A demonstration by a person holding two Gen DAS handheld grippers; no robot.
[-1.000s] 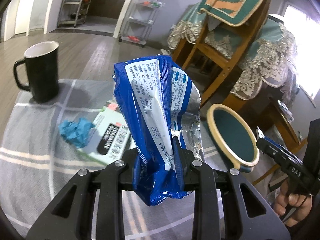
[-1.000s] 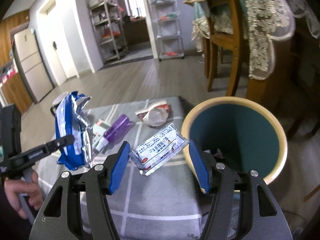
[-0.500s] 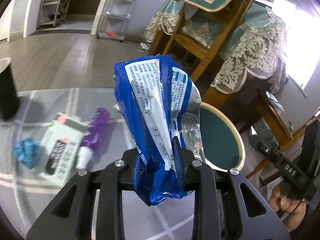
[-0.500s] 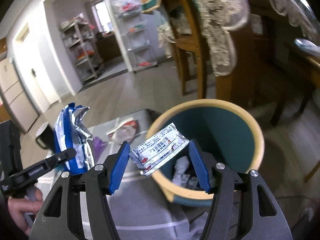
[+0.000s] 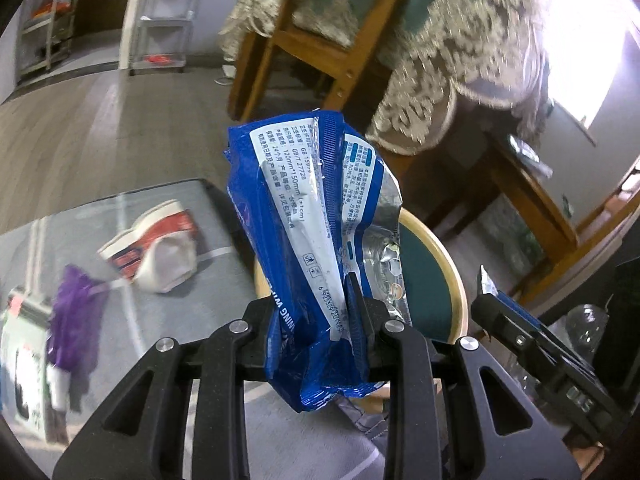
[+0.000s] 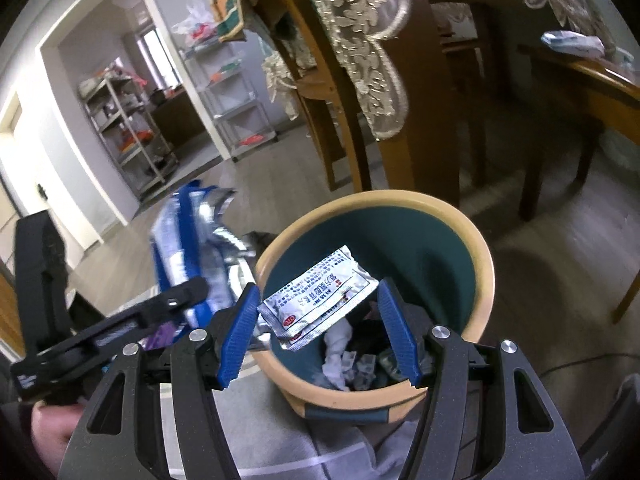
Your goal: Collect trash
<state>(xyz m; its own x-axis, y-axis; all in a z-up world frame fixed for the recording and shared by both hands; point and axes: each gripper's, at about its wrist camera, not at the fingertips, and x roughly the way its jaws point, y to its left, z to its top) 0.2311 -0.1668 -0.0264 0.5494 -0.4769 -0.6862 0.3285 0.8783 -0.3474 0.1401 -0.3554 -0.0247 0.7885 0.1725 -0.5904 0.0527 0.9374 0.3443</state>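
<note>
The left gripper is clamped on a crumpled blue wrapper that stands upright between its jaws, held over the table's far right corner, beside the rim of the teal bin. The right gripper grips a small silver sachet by its two ends, above the bin's open mouth; white scraps lie at the bin's bottom. On the grey table, near its far edge, lie a torn red-and-white packet and a purple bottle.
</note>
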